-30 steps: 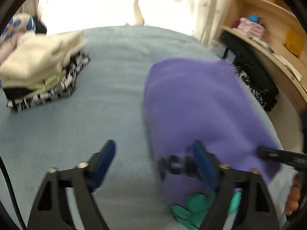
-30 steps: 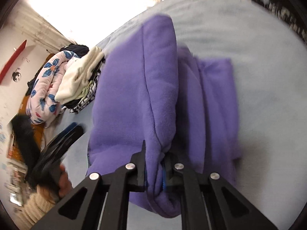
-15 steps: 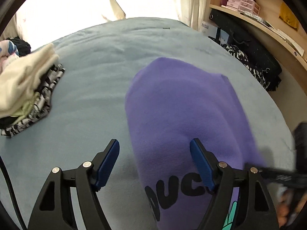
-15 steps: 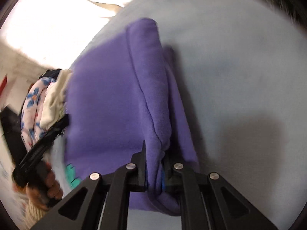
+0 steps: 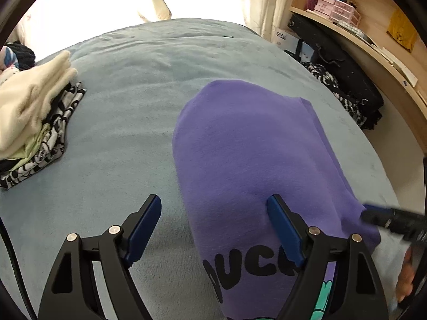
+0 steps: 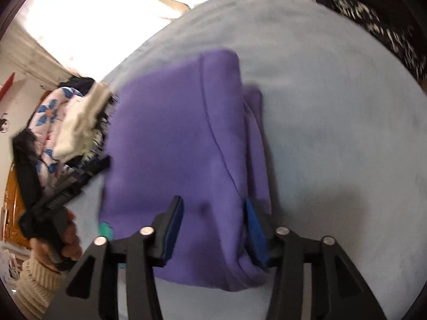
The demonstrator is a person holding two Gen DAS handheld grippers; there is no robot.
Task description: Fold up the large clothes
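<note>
Purple garment (image 5: pixel 253 154) print cut off below; right gripper (image 5: pixel 395 221) blurred.

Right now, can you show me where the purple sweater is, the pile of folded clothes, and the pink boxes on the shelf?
purple sweater (image 5: pixel 253 146): left wrist view, on its smooth top.
pile of folded clothes (image 5: pixel 29 106): left wrist view, on the cream top layer.
pink boxes (image 5: pixel 333 6): left wrist view, on their front, up on the wooden shelf.
</note>
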